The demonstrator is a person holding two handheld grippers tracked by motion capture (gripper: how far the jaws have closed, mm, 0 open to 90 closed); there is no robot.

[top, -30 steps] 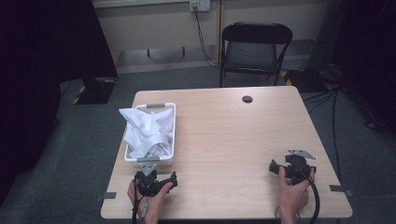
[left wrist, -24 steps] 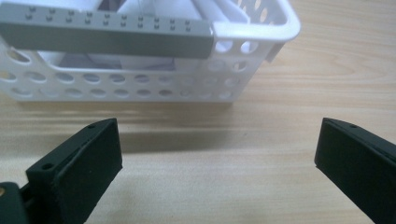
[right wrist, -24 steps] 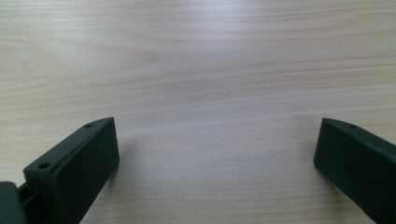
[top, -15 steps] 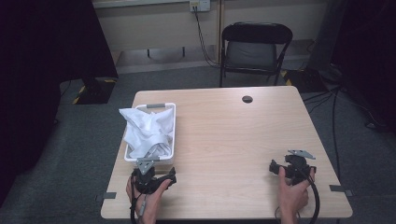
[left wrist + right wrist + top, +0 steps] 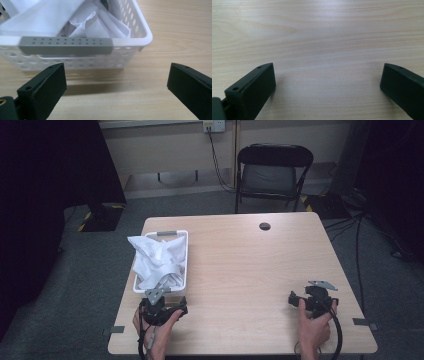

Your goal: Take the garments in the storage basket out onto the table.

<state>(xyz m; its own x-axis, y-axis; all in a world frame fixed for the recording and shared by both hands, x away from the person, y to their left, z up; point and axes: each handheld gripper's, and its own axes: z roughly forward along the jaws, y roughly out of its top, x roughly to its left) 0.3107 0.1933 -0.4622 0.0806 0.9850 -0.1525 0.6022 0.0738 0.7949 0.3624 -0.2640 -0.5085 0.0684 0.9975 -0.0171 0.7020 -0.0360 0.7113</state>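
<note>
A white perforated basket point(image 5: 182, 265) with grey handles stands on the left part of the wooden table point(image 5: 250, 270), heaped with crumpled white cloth point(image 5: 157, 257). My left gripper point(image 5: 159, 306) sits just in front of the basket's near end, open. In the left gripper view the basket point(image 5: 135, 37) and its grey handle point(image 5: 66, 45) are close ahead, the cloth point(image 5: 50, 17) piled inside, and the left gripper point(image 5: 116, 87) holds nothing. My right gripper point(image 5: 314, 299) rests near the table's front right, open. The right gripper point(image 5: 328, 87) faces bare wood.
A black folding chair point(image 5: 272, 172) stands beyond the far edge of the table. A round cable hole point(image 5: 264, 226) lies near the far edge. Cables run on the floor to the right. Bare wood lies between the two grippers.
The left gripper has shifted slightly toward the basket's near end. The right hand and gripper have stayed in place.
</note>
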